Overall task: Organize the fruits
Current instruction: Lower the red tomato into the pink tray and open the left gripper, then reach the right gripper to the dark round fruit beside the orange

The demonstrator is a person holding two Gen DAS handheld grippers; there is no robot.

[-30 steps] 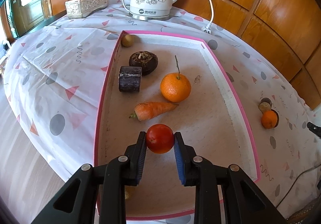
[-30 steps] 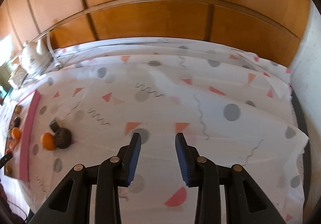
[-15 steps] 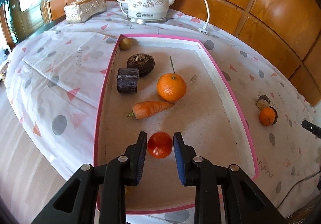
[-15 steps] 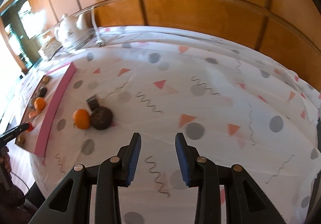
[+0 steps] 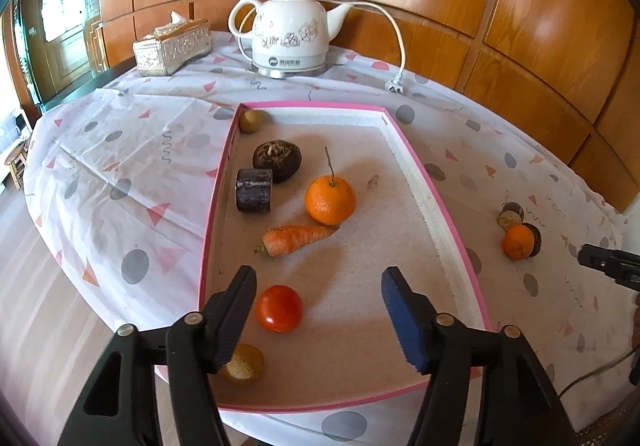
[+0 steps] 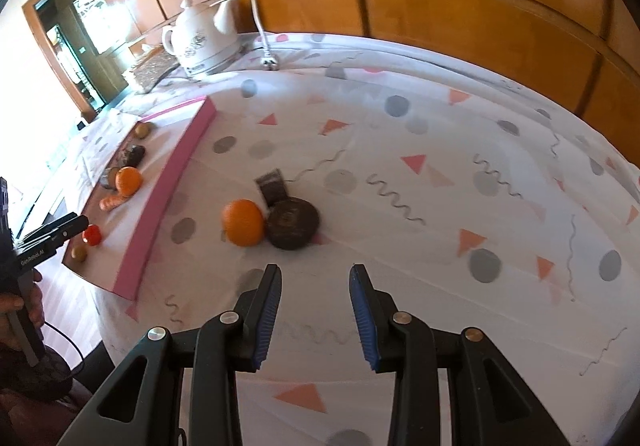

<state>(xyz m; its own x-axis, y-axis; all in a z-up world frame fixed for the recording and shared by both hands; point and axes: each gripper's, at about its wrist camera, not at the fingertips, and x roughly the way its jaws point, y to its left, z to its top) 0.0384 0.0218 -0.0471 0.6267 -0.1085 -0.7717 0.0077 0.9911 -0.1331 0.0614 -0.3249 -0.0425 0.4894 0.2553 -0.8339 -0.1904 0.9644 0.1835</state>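
On the table (image 6: 400, 174), the pink tray (image 5: 216, 198) holds the tomato (image 5: 279, 308), lying free. The left claw (image 5: 318, 306) tilts down over it, jaws just opened wide. The right claw (image 6: 314, 310), narrowly parted and empty, angles toward an orange (image 6: 243, 222). "GenRobot.AI" marks the left claw's side.

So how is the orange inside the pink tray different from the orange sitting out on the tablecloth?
The orange in the tray has a thin stem sticking up; no stem shows on the orange on the tablecloth. The tray orange sits against the tip of a carrot; the tablecloth orange rests against a dark round fruit. The first is already inside the pink tray, the second still outside. Both are round, bright orange and ungripped.
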